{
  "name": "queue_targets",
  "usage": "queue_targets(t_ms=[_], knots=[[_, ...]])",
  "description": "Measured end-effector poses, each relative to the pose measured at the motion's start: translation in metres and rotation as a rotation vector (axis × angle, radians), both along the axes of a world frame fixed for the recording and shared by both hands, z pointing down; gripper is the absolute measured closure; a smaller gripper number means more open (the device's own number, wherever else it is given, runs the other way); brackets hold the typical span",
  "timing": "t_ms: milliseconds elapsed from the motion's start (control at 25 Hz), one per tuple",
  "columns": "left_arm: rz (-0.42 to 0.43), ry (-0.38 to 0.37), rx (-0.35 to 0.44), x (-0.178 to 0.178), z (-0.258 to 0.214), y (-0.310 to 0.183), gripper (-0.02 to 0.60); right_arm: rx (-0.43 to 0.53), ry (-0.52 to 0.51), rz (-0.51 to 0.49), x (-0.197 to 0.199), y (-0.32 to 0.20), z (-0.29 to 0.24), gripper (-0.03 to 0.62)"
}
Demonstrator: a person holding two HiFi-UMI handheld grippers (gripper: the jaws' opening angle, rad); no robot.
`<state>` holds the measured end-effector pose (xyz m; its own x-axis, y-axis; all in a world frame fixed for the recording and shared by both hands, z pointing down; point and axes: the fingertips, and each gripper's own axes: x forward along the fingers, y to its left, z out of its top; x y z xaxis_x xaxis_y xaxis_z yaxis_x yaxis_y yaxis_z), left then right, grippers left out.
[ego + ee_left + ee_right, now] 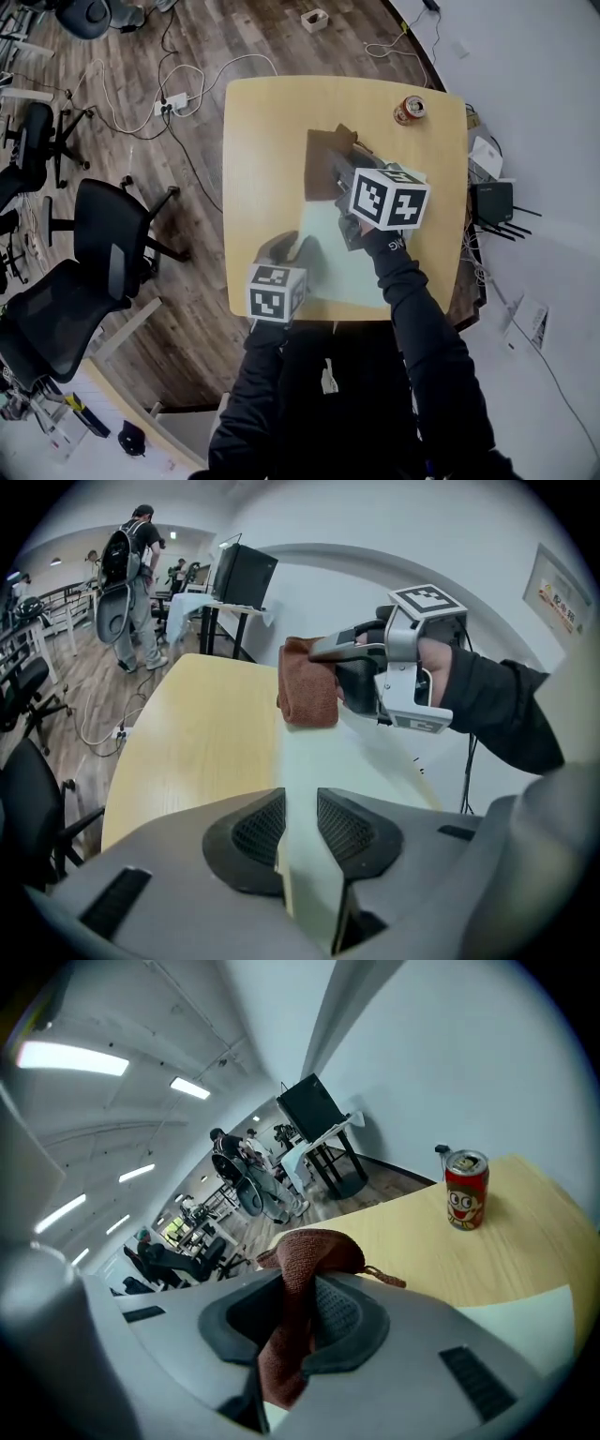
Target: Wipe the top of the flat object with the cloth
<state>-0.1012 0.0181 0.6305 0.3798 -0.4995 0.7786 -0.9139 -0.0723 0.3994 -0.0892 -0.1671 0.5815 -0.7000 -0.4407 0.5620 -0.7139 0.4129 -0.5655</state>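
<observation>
A pale green flat sheet (pixel 352 267) lies on the wooden table (pixel 262 141) near its front edge. My left gripper (pixel 292 248) is at the sheet's near left corner. In the left gripper view its pads (pixel 258 832) press on the edge of the sheet (pixel 347 761). My right gripper (pixel 339 167) is shut on a brown cloth (pixel 328 155), which bunches out past its jaws just beyond the sheet's far edge. The cloth (pixel 314 1252) runs down between the right pads. From the left gripper view the cloth (pixel 307 684) hangs at the sheet's far end under the right gripper (pixel 323 653).
A red drink can (pixel 410 109) stands near the table's far right corner, also in the right gripper view as the can (pixel 466 1190). Black office chairs (pixel 103 253) and floor cables (pixel 173 98) are left of the table. A black router (pixel 492 202) sits at the right.
</observation>
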Motion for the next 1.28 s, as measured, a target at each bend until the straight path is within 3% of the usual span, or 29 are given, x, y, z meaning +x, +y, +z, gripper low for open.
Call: queue_targets(t_ms=[200,440,1280], knots=[[0.007,-0.011,-0.004,0.001,0.001,0.000,0.459,0.042,0.169,-0.034,0.016,-0.003,0.017,0.516],[-0.005,-0.032,-0.010,-0.001,0.003,-0.002,0.467,0.084,0.276,-0.062,0.039,-0.002,0.025,0.516],[-0.011,-0.053,-0.021,0.000,0.001,0.000,0.472,0.119,0.435,-0.010,0.168,0.006,0.028,0.516]])
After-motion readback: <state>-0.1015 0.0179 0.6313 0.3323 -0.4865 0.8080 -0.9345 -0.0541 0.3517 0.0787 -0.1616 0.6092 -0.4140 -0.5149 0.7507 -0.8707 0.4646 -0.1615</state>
